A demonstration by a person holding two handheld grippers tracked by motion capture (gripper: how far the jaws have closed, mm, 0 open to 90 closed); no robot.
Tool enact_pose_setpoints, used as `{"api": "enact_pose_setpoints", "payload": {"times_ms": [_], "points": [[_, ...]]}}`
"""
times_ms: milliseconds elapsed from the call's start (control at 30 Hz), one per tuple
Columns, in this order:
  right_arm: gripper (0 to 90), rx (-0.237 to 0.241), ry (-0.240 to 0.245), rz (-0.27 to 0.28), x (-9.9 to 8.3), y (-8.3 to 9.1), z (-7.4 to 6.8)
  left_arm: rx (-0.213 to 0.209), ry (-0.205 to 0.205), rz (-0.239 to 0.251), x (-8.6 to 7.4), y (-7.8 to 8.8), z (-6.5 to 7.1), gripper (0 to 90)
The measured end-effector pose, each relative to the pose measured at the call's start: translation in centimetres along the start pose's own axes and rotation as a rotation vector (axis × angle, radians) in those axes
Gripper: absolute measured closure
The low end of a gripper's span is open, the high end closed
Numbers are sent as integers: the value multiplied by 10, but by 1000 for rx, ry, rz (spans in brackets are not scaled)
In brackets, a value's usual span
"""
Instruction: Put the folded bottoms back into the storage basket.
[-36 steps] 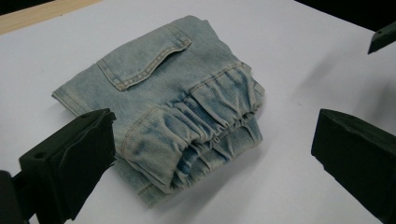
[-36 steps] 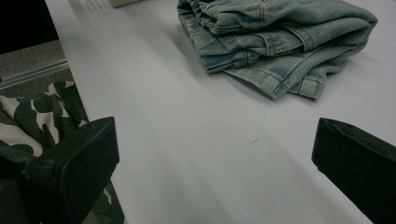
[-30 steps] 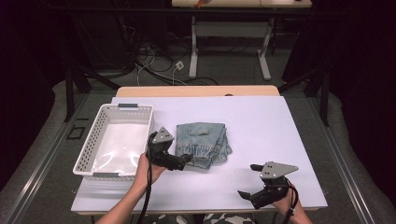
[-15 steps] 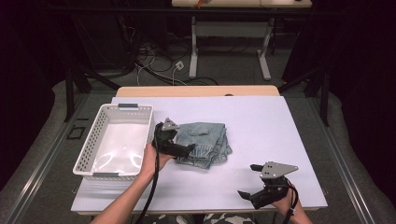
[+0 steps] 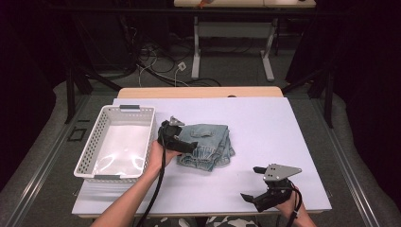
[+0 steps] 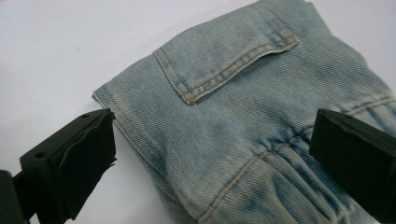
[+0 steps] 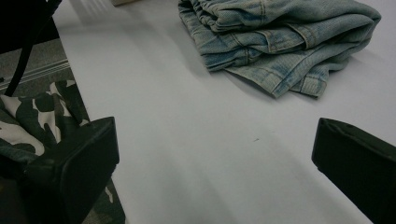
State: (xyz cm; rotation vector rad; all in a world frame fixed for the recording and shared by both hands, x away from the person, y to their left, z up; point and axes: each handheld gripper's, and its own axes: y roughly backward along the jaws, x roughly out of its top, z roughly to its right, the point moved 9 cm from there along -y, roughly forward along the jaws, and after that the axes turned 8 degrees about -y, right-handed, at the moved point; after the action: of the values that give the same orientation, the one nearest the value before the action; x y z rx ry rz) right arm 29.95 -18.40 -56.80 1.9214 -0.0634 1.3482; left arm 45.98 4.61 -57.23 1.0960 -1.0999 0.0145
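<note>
Folded light-blue jeans (image 5: 208,145) lie in the middle of the white table (image 5: 265,127). My left gripper (image 5: 187,145) hovers low over their left edge, open, its jaws spread wide across the back-pocket corner of the jeans (image 6: 233,107). The left gripper (image 6: 212,158) holds nothing. My right gripper (image 5: 249,197) rests near the table's front right edge, open and empty. In the right gripper view the jeans (image 7: 280,32) lie farther off beyond the right gripper (image 7: 215,163).
A white perforated basket (image 5: 94,156) stands empty at the table's left side, just left of my left hand. Camouflage-patterned trousers (image 7: 32,116) show below the front edge. Table legs and cables stand on the floor behind.
My left gripper has moved forward and to the right, from the near left corner of the jeans onto their left edge. The right gripper has stayed put.
</note>
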Motion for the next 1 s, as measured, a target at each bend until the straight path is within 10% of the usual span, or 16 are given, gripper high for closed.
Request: {"api": "enact_pose_setpoints", "payload": {"times_ms": [667,1000], "points": [[4,8,8,-3,0,0,-1,34,46,-143,-11,-40,-13,22],[4,3,8,-3,0,0,-1,-33,82,-197,-20,-49,-13,54]]}}
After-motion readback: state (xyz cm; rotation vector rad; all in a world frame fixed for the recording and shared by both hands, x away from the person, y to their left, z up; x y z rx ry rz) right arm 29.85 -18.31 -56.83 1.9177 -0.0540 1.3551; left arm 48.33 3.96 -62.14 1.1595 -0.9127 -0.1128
